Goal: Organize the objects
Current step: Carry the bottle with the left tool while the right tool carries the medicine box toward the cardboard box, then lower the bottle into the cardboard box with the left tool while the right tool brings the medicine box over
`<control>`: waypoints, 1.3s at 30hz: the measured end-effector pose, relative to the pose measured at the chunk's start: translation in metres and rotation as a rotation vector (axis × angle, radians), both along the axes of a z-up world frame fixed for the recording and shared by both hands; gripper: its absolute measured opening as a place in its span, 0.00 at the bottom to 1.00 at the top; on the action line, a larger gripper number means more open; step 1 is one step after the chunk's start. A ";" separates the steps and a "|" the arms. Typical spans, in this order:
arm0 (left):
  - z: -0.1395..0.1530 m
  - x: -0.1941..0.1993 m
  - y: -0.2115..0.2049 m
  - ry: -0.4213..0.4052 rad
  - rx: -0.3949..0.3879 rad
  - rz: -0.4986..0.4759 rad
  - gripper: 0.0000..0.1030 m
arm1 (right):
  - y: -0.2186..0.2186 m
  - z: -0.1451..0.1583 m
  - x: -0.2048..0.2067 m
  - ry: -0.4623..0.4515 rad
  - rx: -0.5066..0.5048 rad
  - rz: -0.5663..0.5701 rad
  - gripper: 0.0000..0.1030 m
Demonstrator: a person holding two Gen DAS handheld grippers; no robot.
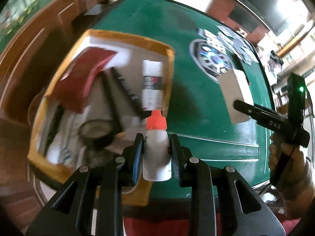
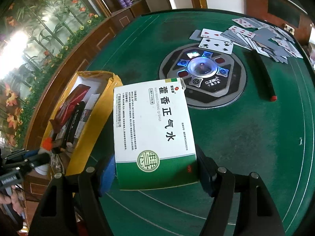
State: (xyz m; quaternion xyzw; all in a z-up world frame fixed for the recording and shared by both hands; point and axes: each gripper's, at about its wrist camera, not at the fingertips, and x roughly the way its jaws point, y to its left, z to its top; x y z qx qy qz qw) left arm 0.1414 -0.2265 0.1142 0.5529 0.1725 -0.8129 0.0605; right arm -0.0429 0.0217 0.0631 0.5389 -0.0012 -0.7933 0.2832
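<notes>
My left gripper (image 1: pixel 156 153) is shut on a small white bottle with an orange cap (image 1: pixel 157 147), held upright over the near edge of a yellow-rimmed cardboard box (image 1: pixel 102 33). The box holds a red packet (image 1: pixel 82 78), a white tube-like carton (image 1: pixel 152 84), a black comb-like item and a roll of tape. My right gripper (image 2: pixel 157 169) is shut on a white and green medicine box (image 2: pixel 153 129) above the green table (image 2: pixel 246 137). That same medicine box (image 1: pixel 234 96) shows from behind in the left wrist view, with the right gripper (image 1: pixel 240 106) on it. The orange cap (image 2: pixel 47 143) appears low at left in the right wrist view.
A round control panel (image 2: pixel 202 78) with blue lights sits in the table's middle. Scattered playing cards (image 2: pixel 256 37) lie at the far right. A black pen with a red tip (image 2: pixel 263 76) lies beside the panel. Wooden cabinets (image 2: pixel 65 59) border the table's left.
</notes>
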 end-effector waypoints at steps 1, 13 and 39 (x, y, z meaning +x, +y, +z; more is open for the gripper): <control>0.000 0.002 -0.005 -0.001 -0.006 0.011 0.26 | -0.001 0.000 0.001 -0.001 0.000 0.001 0.69; -0.017 0.010 -0.072 -0.024 -0.001 0.134 0.26 | -0.032 0.001 0.012 0.007 -0.001 0.047 0.69; -0.059 -0.040 -0.087 -0.051 -0.015 0.006 0.26 | -0.112 0.017 0.012 0.089 0.029 0.128 0.69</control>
